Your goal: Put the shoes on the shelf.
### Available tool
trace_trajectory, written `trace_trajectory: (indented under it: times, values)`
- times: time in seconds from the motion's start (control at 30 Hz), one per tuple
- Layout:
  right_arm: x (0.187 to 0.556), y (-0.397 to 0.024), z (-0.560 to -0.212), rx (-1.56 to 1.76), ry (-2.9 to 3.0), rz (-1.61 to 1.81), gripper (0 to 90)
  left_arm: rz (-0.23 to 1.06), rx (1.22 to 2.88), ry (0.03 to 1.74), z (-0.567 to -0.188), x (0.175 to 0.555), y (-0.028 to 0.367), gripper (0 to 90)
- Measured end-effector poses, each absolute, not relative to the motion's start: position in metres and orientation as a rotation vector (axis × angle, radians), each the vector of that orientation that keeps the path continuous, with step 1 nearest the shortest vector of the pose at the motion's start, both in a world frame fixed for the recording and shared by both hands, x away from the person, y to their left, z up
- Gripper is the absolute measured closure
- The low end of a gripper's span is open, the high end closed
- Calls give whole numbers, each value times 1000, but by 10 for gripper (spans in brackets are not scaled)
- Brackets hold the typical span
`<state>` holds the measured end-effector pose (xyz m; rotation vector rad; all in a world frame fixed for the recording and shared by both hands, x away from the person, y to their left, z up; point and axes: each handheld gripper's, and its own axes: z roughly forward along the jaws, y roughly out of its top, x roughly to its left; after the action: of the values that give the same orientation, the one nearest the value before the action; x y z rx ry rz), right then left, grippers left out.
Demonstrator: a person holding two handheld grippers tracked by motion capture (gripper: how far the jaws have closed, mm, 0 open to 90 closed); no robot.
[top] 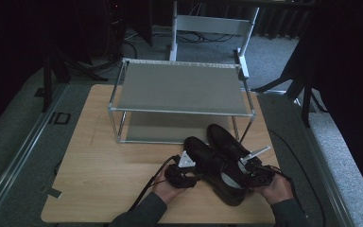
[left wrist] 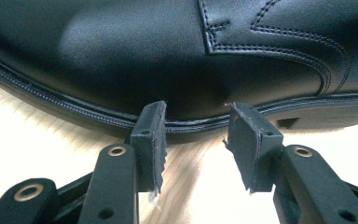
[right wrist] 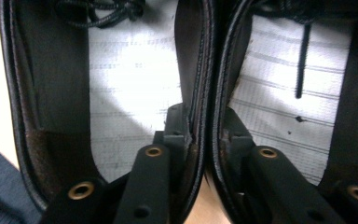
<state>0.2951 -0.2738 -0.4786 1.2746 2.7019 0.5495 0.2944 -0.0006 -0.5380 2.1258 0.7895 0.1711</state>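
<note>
- Fingers of the right gripper [right wrist: 200, 135] pinch the two touching inner walls of the pair of black shoes [top: 220, 158], one pad inside each shoe.
- Left gripper [left wrist: 196, 135]: fingers spread, tips just at the left shoe's [left wrist: 168, 56] outer sole edge, nothing clamped.
- Shoes sit near-right on the wooden table [top: 104, 165], just in front of the two-tier shoe rack [top: 179, 87].
- Risk: the thin pinch could slip on lift, dropping one shoe; toes may catch the rack's front rail.
</note>
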Motion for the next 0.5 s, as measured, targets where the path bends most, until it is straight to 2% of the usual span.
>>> trace_trajectory:
  times: [0.5]
  values:
    - [290, -278, -478, 1311, 2630, 683, 805, 168, 2075, 764, -525, 276, 10, 551]
